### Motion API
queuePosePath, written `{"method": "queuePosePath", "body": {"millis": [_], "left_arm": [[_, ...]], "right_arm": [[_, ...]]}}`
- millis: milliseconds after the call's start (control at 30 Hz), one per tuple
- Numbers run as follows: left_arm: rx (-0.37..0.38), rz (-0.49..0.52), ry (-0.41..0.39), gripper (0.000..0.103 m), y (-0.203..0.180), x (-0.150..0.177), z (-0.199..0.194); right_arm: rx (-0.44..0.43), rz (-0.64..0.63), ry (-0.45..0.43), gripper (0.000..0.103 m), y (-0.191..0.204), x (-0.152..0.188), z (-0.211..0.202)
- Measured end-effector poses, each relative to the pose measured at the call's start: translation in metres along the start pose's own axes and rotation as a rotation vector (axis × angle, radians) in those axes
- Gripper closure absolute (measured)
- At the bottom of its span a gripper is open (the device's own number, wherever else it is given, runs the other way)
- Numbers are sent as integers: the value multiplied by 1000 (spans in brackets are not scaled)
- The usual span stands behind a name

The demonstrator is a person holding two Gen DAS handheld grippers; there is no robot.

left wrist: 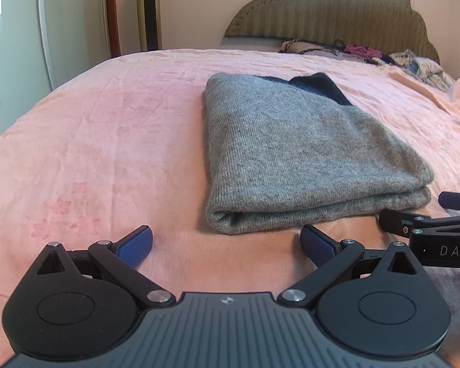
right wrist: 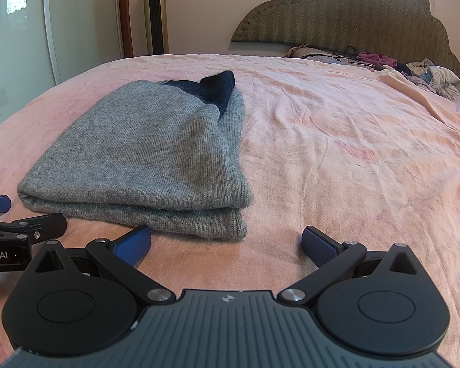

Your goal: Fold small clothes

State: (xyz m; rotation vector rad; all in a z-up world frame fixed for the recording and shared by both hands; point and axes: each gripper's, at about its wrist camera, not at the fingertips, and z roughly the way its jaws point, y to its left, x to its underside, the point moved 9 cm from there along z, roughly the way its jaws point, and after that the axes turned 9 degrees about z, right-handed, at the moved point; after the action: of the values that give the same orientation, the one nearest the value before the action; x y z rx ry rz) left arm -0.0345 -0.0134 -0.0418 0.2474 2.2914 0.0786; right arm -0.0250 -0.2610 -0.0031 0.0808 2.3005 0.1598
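A grey knitted garment (left wrist: 294,150) lies folded in a thick rectangle on the pink bedsheet (left wrist: 107,141), with a dark navy part (left wrist: 319,87) showing at its far end. It also shows in the right wrist view (right wrist: 150,156). My left gripper (left wrist: 227,242) is open and empty, just in front of the garment's near fold. My right gripper (right wrist: 227,242) is open and empty, in front of the garment's near right corner. The two grippers sit side by side; the right one shows at the edge of the left wrist view (left wrist: 426,230).
A heap of loose clothes (right wrist: 383,61) lies at the far right by the padded headboard (right wrist: 346,18). A tall gold tower fan (right wrist: 155,12) and a white wardrobe door (right wrist: 18,30) stand beyond the bed's far left edge.
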Motion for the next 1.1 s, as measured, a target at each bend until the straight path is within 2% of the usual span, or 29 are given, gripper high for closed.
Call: {"method": "queuePosePath", "body": {"millis": [400,1100], "left_arm": [[-3,-40,43,0,1,0,-1],[-25,-43,9,0,2,3,-3]], "right_arm": [[0,0,0,0,0,0,0],[0,0,0,0,0,0,0]]}}
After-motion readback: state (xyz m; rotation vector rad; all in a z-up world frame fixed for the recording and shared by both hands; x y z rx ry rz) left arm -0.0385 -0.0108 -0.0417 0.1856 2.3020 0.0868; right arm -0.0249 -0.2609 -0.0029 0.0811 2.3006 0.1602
